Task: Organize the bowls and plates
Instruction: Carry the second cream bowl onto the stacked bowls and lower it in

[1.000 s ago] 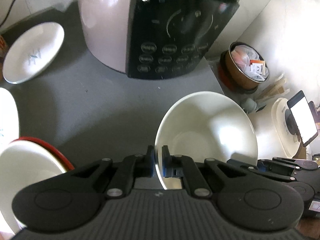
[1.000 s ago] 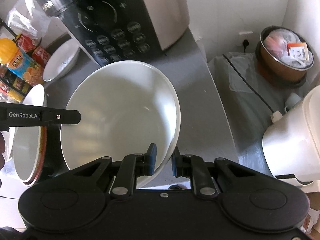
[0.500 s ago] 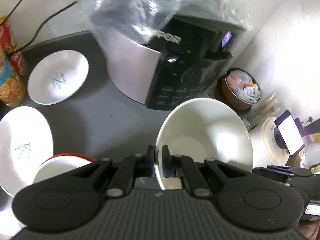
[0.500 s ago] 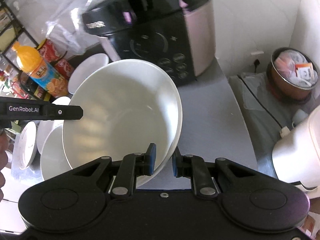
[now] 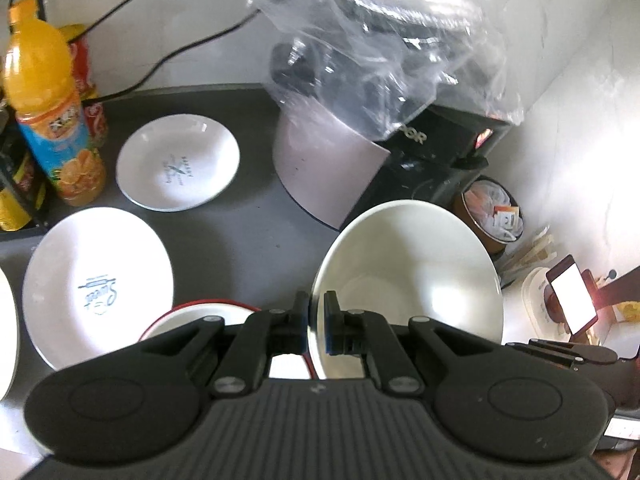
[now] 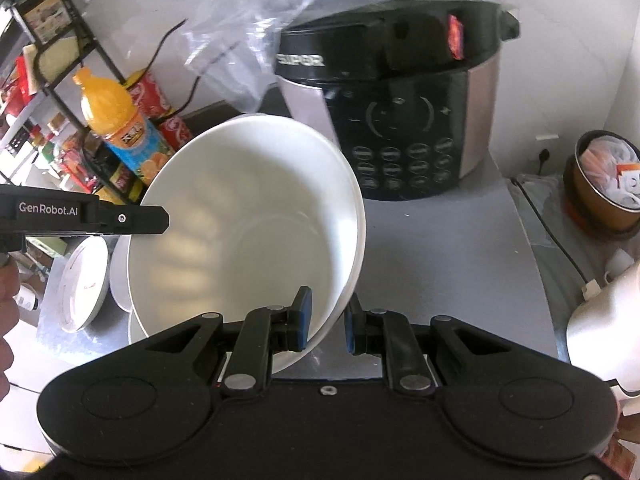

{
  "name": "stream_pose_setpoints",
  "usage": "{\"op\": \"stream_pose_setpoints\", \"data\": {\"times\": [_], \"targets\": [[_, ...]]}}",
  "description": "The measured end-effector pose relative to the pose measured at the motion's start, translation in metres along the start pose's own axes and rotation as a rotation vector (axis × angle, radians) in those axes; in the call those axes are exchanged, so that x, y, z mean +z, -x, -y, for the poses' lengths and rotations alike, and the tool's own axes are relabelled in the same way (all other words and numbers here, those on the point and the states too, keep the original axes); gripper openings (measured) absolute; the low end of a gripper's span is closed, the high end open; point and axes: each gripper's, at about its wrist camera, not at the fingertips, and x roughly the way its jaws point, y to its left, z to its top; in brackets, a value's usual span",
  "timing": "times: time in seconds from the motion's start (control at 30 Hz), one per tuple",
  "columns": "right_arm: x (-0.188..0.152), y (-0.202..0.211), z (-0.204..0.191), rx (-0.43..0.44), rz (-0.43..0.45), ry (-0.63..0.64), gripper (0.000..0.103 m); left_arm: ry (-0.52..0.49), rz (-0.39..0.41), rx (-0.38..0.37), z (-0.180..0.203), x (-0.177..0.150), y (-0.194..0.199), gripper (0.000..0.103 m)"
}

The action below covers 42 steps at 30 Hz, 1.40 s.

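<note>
Left wrist view: the left tongs [image 5: 316, 326] are clamped on the near rim of a large, deep white ceramic bowl [image 5: 412, 280], held tilted above the dark grey bench [image 5: 248, 224]. Two shallow white printed plates [image 5: 178, 162] lie far left; a red-rimmed white bowl [image 5: 192, 316] sits just left of the tongs. Right wrist view: the right tongs [image 6: 325, 322] straddle the same bowl's [image 6: 248, 220] rim, slightly apart, not pinching it.
</note>
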Motion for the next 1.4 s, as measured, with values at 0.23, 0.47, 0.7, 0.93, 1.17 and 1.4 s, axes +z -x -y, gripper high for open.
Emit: {"op": "stream_pose_setpoints", "data": {"times": [0.23, 0.47, 0.7, 0.93, 1.17, 1.4], "targets": [[-0.007, -0.002, -0.026, 0.009, -0.014, 0.028, 0.018, 0.024, 0.008, 0.014, -0.024, -0.008, 0.014, 0.006], [-0.011, -0.007, -0.048, 0.015, -0.030, 0.054, 0.018, 0.051, 0.002, 0.030, -0.048, -0.019, 0.021, 0.006], [-0.015, -0.014, -0.062, 0.017, -0.050, 0.070, 0.018, 0.091, -0.023, 0.043, -0.069, -0.030, 0.020, 0.006], [-0.018, -0.023, -0.071, 0.009, -0.074, 0.085, 0.019, 0.116, -0.054, 0.052, -0.084, -0.041, 0.015, 0.006], [-0.016, -0.031, -0.083, 0.001, -0.078, 0.121, 0.021, 0.132, -0.077, 0.074, -0.096, -0.045, 0.004, 0.006], [-0.014, -0.040, -0.090, 0.004, -0.093, 0.160, 0.022, 0.152, -0.096, 0.091, -0.107, -0.042, -0.003, 0.006]]}}
